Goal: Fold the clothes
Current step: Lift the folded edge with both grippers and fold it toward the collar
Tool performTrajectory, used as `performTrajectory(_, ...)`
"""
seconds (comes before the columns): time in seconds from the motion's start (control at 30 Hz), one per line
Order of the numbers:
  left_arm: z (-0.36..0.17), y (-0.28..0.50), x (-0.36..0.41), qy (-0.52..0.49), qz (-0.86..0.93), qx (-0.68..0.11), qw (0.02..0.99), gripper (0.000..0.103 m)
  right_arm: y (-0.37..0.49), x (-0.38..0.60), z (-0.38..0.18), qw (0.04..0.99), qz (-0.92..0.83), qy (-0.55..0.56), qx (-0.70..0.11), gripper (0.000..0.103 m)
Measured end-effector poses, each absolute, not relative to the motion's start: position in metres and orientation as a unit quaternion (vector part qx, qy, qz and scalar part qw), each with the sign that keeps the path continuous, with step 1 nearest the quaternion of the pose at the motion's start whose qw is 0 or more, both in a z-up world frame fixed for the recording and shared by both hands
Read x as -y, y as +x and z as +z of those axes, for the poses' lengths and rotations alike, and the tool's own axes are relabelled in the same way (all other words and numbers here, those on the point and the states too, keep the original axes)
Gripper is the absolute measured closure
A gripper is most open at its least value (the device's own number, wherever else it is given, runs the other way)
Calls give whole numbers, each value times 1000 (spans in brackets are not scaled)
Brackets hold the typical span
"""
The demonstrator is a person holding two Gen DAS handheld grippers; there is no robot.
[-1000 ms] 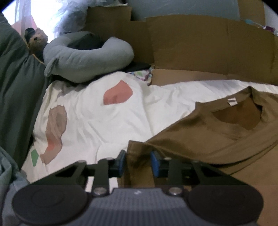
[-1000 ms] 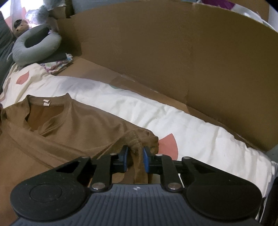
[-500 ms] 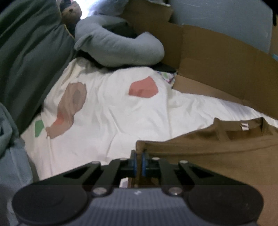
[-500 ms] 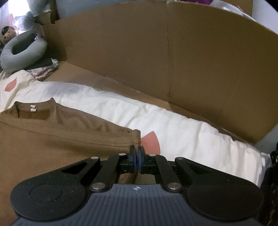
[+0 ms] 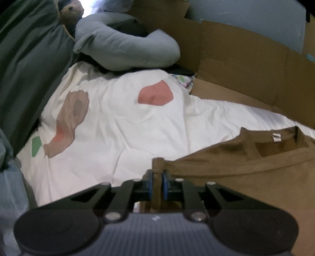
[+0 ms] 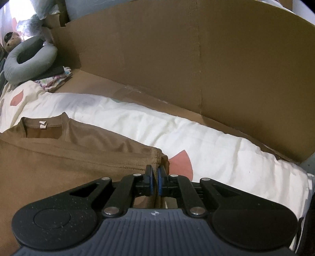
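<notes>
Left claw [image 5: 157, 178] and right claw [image 6: 154, 175] both clamped on brown shirt [image 6: 59, 157].

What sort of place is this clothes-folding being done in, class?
Probably a bedroom: the brown shirt lies on a bed with a white patterned duvet, a grey curved pillow and soft toy at its head, cardboard alongside.
</notes>
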State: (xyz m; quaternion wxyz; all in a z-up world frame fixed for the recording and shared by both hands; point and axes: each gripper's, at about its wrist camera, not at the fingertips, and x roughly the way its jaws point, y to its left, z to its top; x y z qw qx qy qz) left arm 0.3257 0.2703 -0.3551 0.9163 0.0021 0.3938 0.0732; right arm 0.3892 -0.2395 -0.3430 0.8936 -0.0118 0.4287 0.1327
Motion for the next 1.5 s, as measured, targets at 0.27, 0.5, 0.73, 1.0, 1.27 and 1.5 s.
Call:
performTrajectory(0.27,-337,310,-263,6,90,-362,928,99,379,244,-327,909,126,-14,-397,102)
performTrajectory(0.5,-300,296,-258,11,96,-323,941,99,362,245,-296,922,132,-27,-362,102)
performTrajectory(0.73,-282,298,-254,23,102,-299,949,99,361,247,-283,932,121,-25,-342,102)
performTrajectory(1.0,-279,309,-265,12,110,-299,948,99,376,241,-276,934,119,-22,-335,102)
performTrajectory(1.27,-294,341,-275,14,103,-333,937,99,405,234,-289,923,117,-30,-366,102)
performTrajectory(1.5,-313,355,-276,31,101,-352,930,99,421,233,-303,916,111,-33,-383,102)
